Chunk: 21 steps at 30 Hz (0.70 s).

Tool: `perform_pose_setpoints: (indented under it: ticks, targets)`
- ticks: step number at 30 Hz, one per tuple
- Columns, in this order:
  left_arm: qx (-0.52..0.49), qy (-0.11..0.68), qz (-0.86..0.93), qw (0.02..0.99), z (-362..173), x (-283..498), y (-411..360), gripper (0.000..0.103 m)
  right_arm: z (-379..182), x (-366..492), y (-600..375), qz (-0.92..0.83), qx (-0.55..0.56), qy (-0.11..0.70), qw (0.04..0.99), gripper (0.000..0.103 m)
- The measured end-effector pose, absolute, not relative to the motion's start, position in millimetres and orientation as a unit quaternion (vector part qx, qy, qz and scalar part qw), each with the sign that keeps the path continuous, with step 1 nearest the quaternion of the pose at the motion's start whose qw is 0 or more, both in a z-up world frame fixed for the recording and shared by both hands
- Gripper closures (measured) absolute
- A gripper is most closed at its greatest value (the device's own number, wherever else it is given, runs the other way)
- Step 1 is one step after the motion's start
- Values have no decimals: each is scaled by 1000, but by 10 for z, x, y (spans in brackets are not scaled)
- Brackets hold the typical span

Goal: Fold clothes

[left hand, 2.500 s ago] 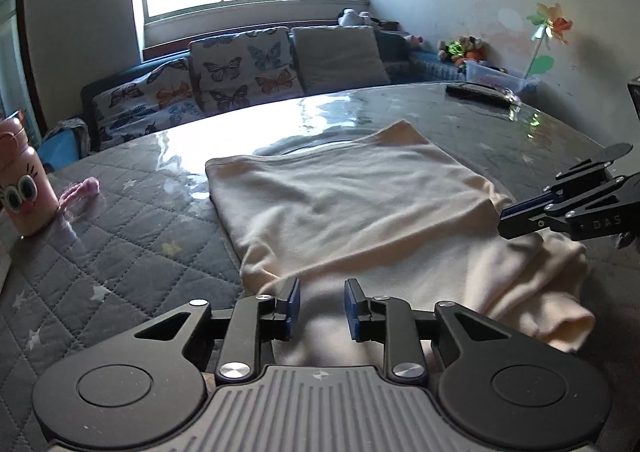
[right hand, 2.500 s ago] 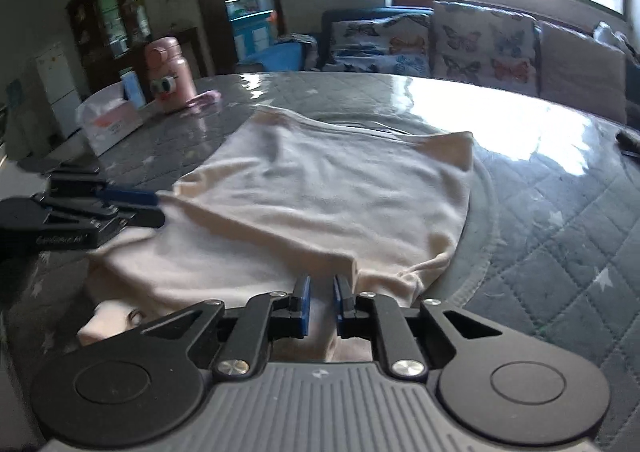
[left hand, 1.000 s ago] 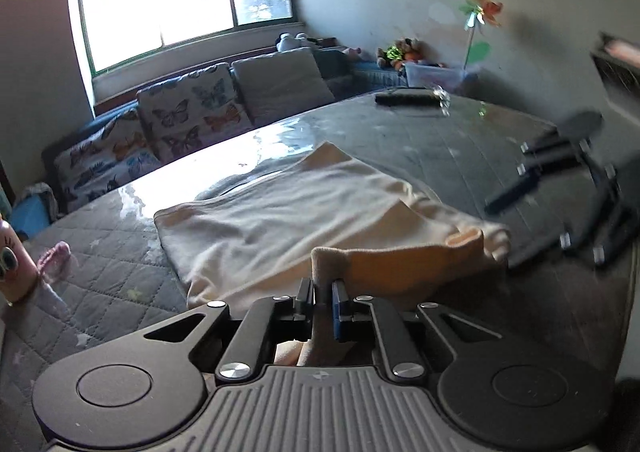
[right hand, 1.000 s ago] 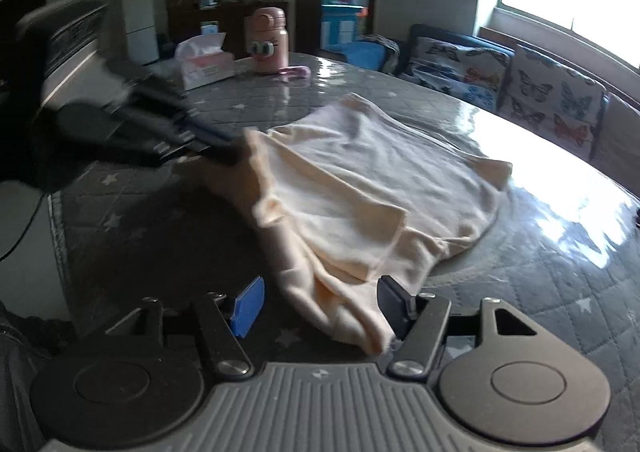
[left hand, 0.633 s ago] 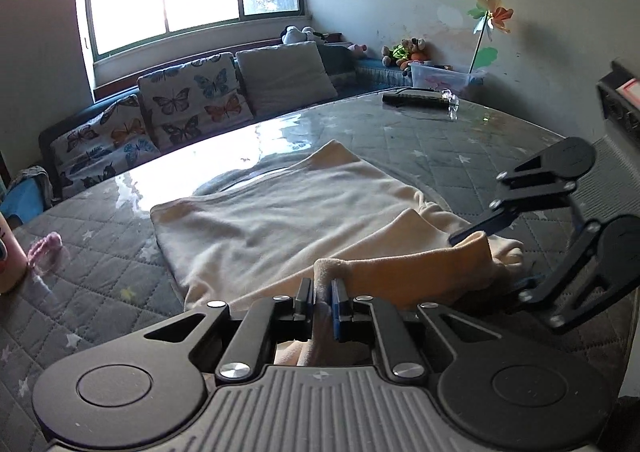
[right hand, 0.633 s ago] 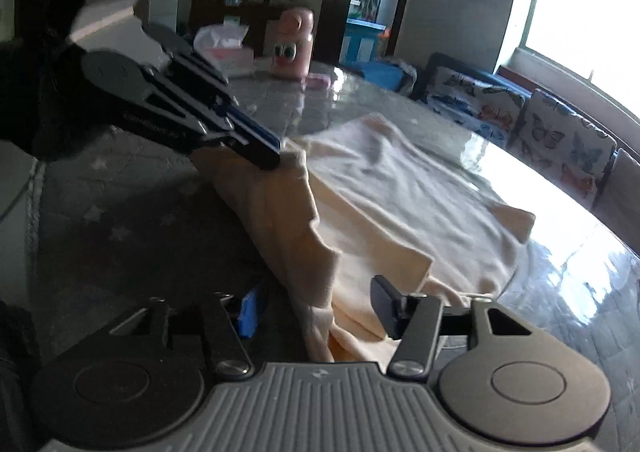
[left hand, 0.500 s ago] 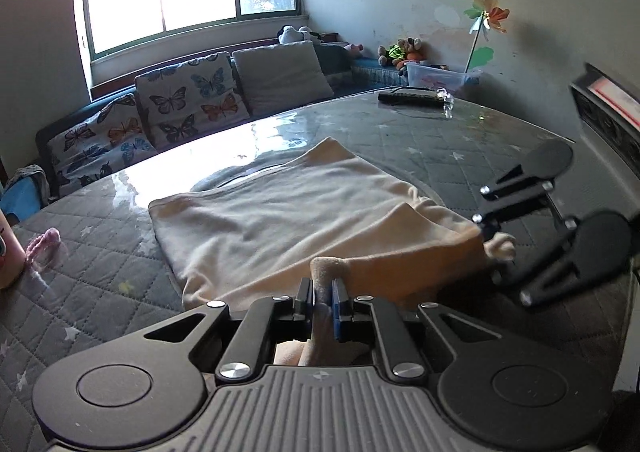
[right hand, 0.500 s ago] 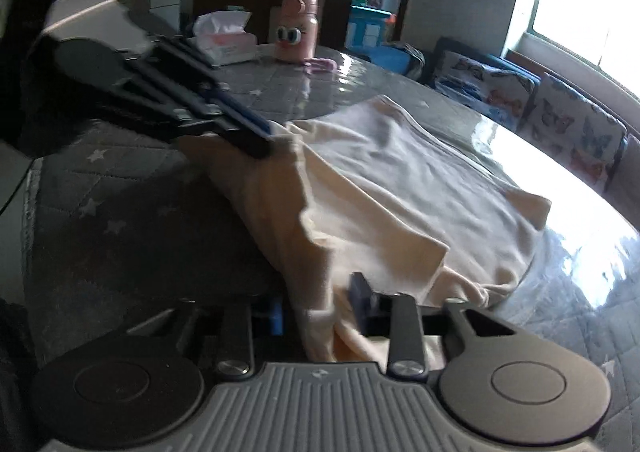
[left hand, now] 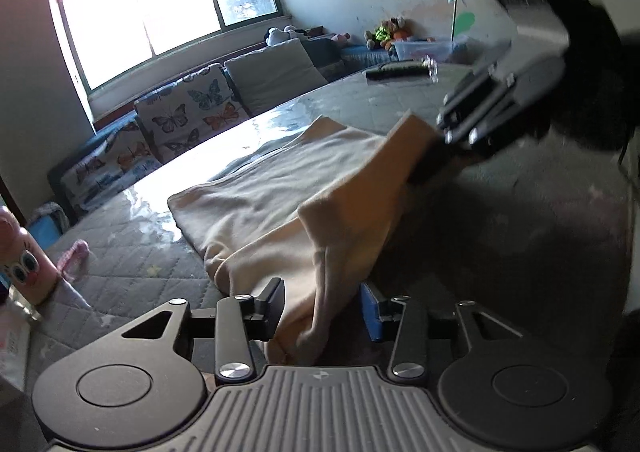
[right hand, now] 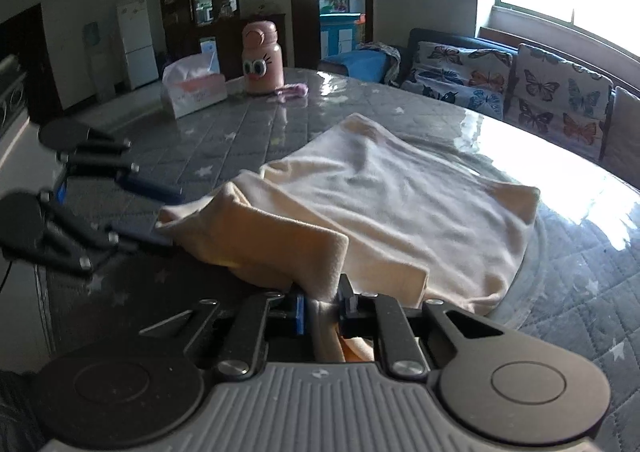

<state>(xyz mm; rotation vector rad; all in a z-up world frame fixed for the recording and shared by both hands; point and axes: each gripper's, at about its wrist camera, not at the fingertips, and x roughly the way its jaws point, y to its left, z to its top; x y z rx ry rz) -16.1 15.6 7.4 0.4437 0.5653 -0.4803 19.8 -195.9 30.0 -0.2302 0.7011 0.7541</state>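
A cream garment (left hand: 280, 188) lies on the grey quilted table (left hand: 120, 244), its near edge lifted off the surface. My left gripper (left hand: 322, 304) is open, with the cloth hanging loosely between its fingers. My right gripper (right hand: 322, 306) is shut on the near edge of the garment (right hand: 380, 196) and holds it raised. In the left wrist view the right gripper (left hand: 452, 140) is at the upper right, pinching the lifted corner. In the right wrist view the left gripper (right hand: 132, 208) is at the left, open beside the other raised corner.
A pink bottle with cartoon eyes (right hand: 262, 60), a tissue box (right hand: 194, 86) and a pink cloth scrap (right hand: 294, 91) stand at the table's far side. A dark remote (left hand: 396, 72) lies near the far edge. A butterfly-pattern sofa (left hand: 184, 120) is behind the table.
My left gripper has opened and let go of the garment edge. My right gripper has shut on the near edge and lifted it up.
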Motion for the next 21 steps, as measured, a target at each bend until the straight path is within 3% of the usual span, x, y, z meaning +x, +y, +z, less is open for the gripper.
perform_pose_setpoints:
  ticks: [2, 6, 21]
  targets:
    - [232, 273, -222, 907, 12, -140, 126, 59, 315, 203, -1968, 356, -105, 332, 867, 91]
    - [261, 264, -207, 905, -81, -132, 104, 88, 303, 183, -1983, 349, -96, 329, 872, 93]
    - [204, 261, -252, 909, 406, -820, 274, 91, 592, -442, -2206, 398, -86, 317, 857, 94]
